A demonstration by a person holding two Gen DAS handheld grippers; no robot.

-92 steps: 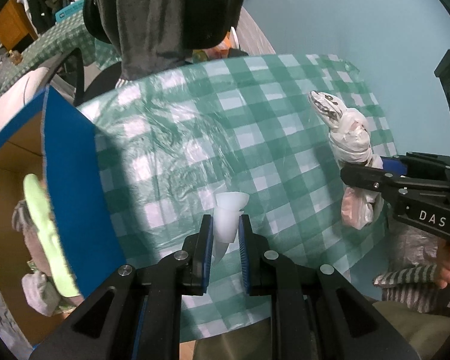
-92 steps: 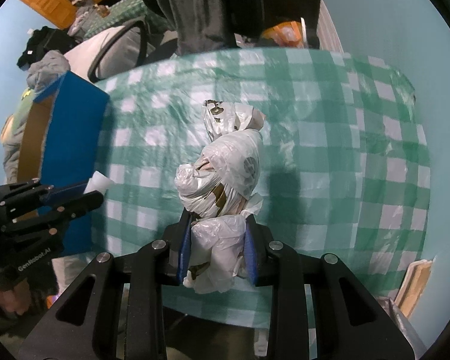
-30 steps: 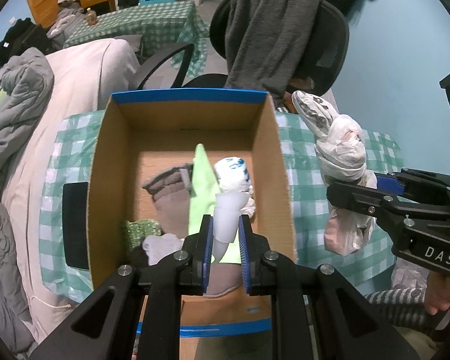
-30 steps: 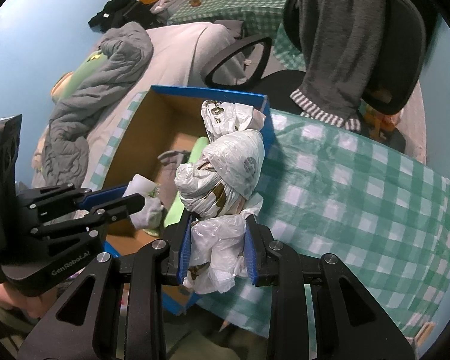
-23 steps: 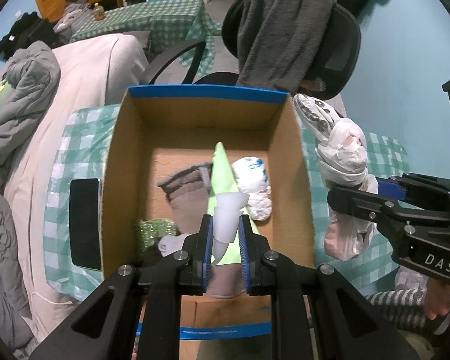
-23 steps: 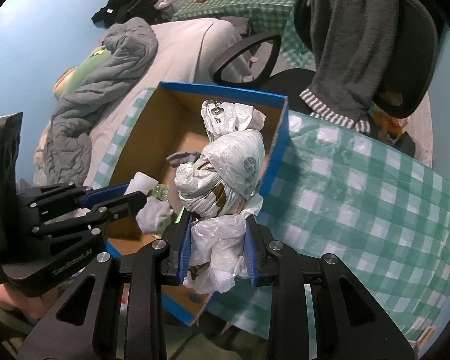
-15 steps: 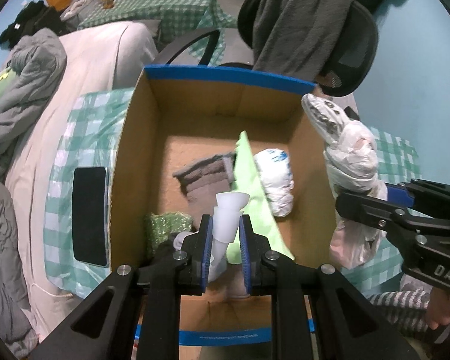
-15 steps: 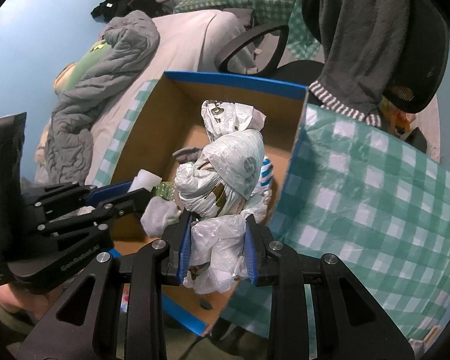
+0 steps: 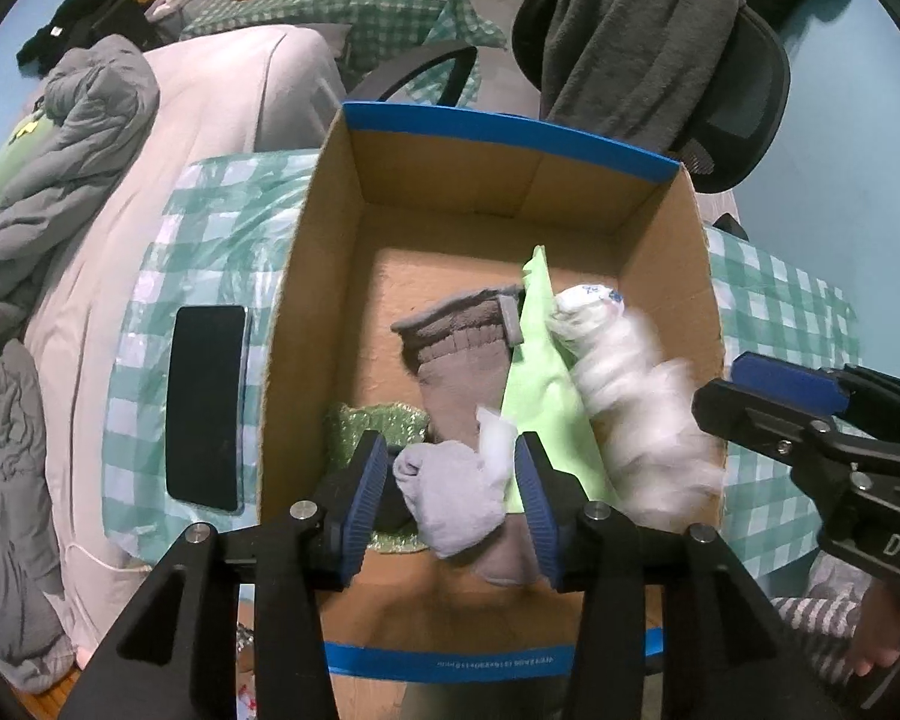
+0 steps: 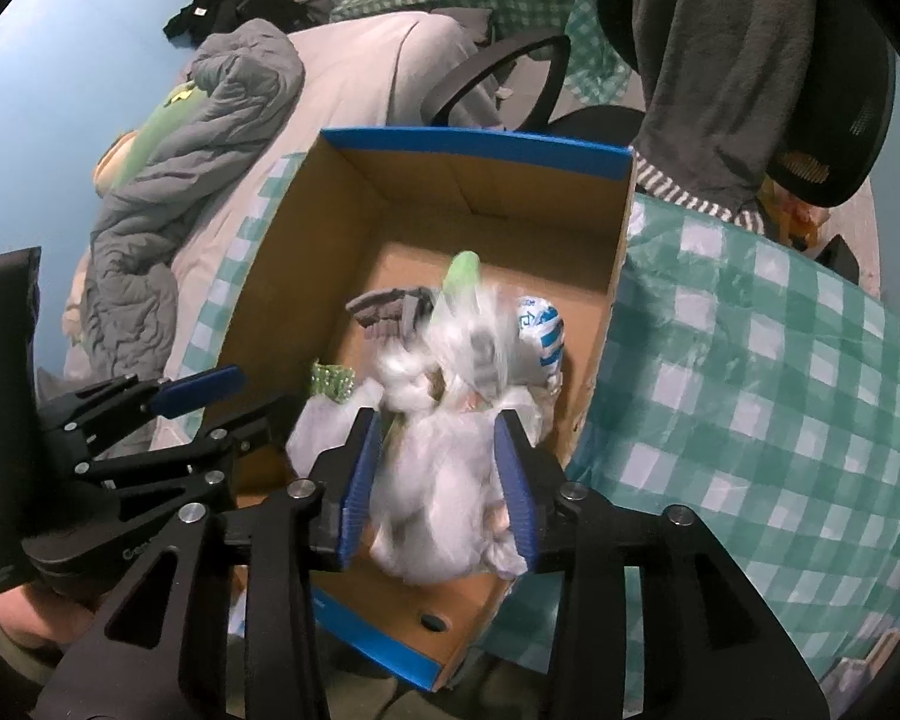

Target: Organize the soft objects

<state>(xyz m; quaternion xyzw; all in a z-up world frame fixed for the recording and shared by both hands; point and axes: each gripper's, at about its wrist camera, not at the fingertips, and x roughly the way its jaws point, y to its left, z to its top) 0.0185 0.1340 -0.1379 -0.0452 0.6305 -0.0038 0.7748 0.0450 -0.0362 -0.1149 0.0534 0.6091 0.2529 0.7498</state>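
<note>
A blue-rimmed cardboard box (image 9: 330,252) stands on the green checked table; it also shows in the right wrist view (image 10: 621,252). My left gripper (image 9: 452,483) is open above the box's near end; a small white piece (image 9: 493,441) lies loose between its fingers on a grey sock (image 9: 450,492). My right gripper (image 10: 440,483) is open over the box's right side. The knotted white plastic bag bundle (image 10: 438,480) is blurred, dropping between its fingers into the box; it also shows in the left wrist view (image 9: 642,414). Inside lie a brown sock (image 9: 462,354) and a lime cloth (image 9: 540,372).
A black phone (image 9: 205,408) lies on the tablecloth (image 9: 150,312) left of the box. A bed with grey bedding (image 9: 60,180) is at the left. An office chair draped with a grey towel (image 9: 630,48) stands behind the box. Checked table surface (image 10: 780,390) extends right.
Both grippers moved over the box and opened. The white piece has left the left fingers, and the bag bundle is falling from the right fingers into the box.
</note>
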